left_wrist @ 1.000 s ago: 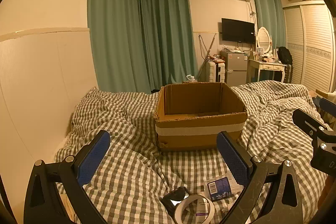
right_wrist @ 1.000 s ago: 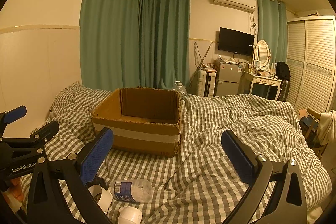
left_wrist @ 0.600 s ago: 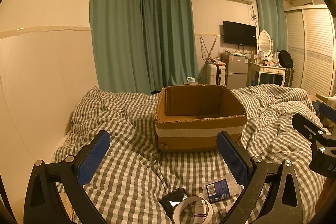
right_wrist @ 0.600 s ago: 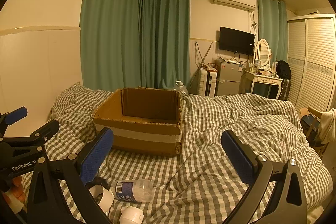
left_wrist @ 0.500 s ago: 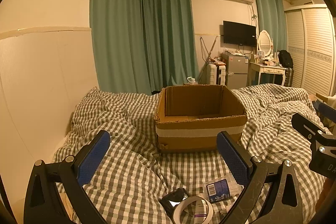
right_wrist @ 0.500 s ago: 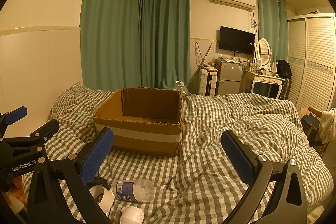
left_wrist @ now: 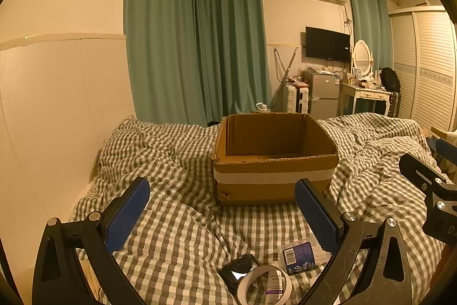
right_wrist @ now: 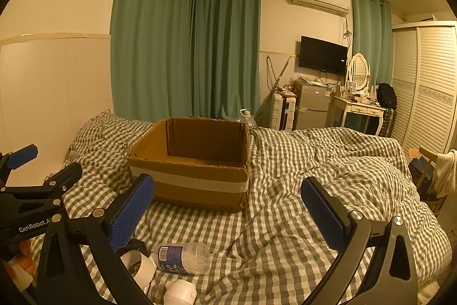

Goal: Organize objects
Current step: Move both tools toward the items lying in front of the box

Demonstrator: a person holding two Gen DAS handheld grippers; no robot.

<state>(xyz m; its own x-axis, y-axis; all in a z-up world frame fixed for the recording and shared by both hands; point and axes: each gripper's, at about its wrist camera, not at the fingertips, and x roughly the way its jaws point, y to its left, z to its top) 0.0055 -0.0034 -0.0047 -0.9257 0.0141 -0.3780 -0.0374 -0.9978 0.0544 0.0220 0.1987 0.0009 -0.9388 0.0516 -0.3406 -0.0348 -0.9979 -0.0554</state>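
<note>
An open, empty cardboard box [left_wrist: 274,162] [right_wrist: 194,162] with a white tape band stands on the checked duvet. Near me lie a clear plastic bottle with a blue label [right_wrist: 182,257] [left_wrist: 300,253], a roll of white tape [left_wrist: 264,286] [right_wrist: 140,266], a small black object [left_wrist: 238,270] and a white cap-like thing [right_wrist: 180,292]. My left gripper [left_wrist: 222,216] is open and empty, above the tape roll and short of the box. My right gripper [right_wrist: 228,210] is open and empty, above the bottle, to the box's right front.
The checked duvet [left_wrist: 171,219] is rumpled, with a high fold at the right [right_wrist: 357,176]. A white wall panel [left_wrist: 57,110] borders the bed on the left. Green curtains, a fridge, a dressing table and a wardrobe stand beyond the bed.
Both grippers stay open and almost still. The left view has drifted very slightly; the objects on the bed have not moved.
</note>
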